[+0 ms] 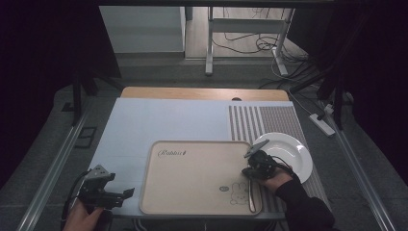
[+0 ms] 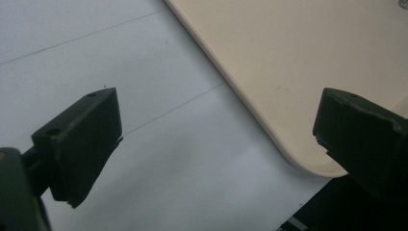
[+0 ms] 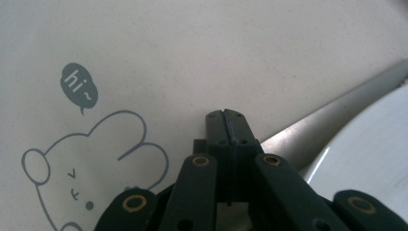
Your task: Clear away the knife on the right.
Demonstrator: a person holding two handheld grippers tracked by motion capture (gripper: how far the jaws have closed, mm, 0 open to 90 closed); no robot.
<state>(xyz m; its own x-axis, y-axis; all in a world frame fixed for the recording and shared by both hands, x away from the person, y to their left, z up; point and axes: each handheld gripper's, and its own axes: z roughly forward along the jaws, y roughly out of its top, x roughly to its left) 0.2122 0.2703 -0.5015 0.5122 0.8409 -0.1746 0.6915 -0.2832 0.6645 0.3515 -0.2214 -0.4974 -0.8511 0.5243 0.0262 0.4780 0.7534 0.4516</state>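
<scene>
Low in the centre of the high view, a beige rectangular plastic tray (image 1: pixel 192 178) printed with a rabbit drawing lies on the pale blue bench cover (image 1: pixel 159 118). The right gripper (image 1: pixel 253 173), jaws clenched together, sits at the tray's right edge beside a long silver utensil (image 1: pixel 251 195), with a round white plate (image 1: pixel 291 154) just right. At lower left, the left gripper (image 1: pixel 126 194) hangs with jaws released, beside the tray's near-left corner.

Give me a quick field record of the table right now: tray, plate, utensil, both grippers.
tray: beige tray, centre of table, rabbit print at its near right corner
plate: white plate, right of tray, on striped mat
utensil: metal utensil handle lying at tray's right edge; type unclear
left gripper: jaws open, over the white sheet left of tray
right gripper: jaws shut, over the tray's right edge, next to the handle
</scene>
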